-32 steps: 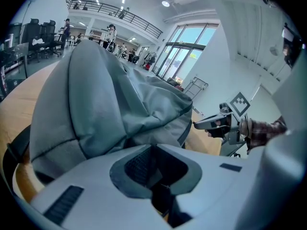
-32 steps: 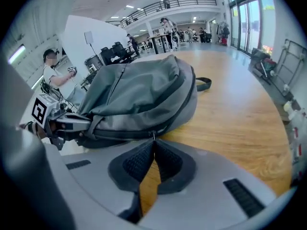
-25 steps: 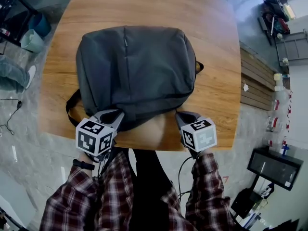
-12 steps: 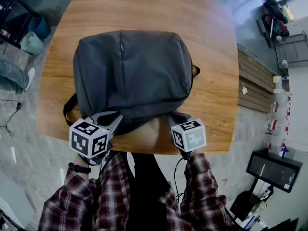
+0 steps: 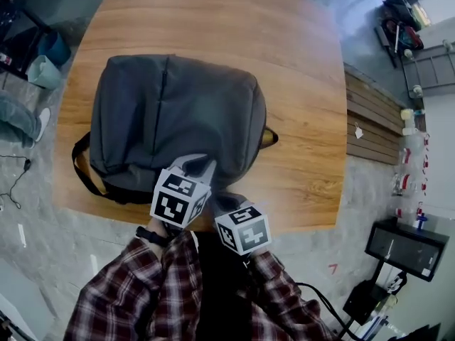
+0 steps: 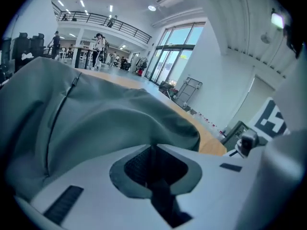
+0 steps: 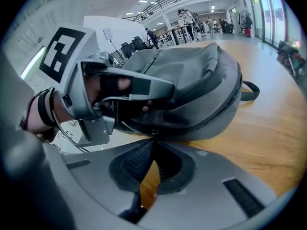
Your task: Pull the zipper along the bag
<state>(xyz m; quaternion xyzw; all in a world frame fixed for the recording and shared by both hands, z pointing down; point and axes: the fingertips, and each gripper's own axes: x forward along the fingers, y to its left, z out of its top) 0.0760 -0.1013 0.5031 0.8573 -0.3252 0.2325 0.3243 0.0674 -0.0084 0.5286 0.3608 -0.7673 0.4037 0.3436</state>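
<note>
Right gripper view, nearest first: the right gripper (image 7: 153, 137) has its fingers together, and I read them as pinched on the small zipper pull (image 7: 153, 132) sitting right at the tips. The grip looks shallow, tips only. Just past it is the near edge of the grey bag (image 7: 201, 80). The zipper track (image 7: 207, 120) runs away to the right along the bag's lower seam, curving with the shell.

Left gripper view: the left gripper (image 6: 152, 146) also has its fingers closed, with a fold of bag fabric coming down to the tips. I take that as an anchoring hold on the cloth. From above, the two grippers sit close beside each other at the bag's near edge. My plaid sleeves (image 5: 149, 290) show below them.

The bag lies flat on the wooden surface (image 5: 306, 84), near edge at the surface's near rim. A strap (image 5: 79, 163) loops out on its left side. Bare wood beyond, then floor (image 5: 370, 190).

Risks as I judge them:
- The pull slips out of the shallow pinch once tension comes on.
- The left hold lets go, so the bag drags along the wood instead of the zipper running.
- Pulling off the line of the curved track would bind the slider.
- The grippers are crowded and could knock each other at the start of the stroke.
</note>
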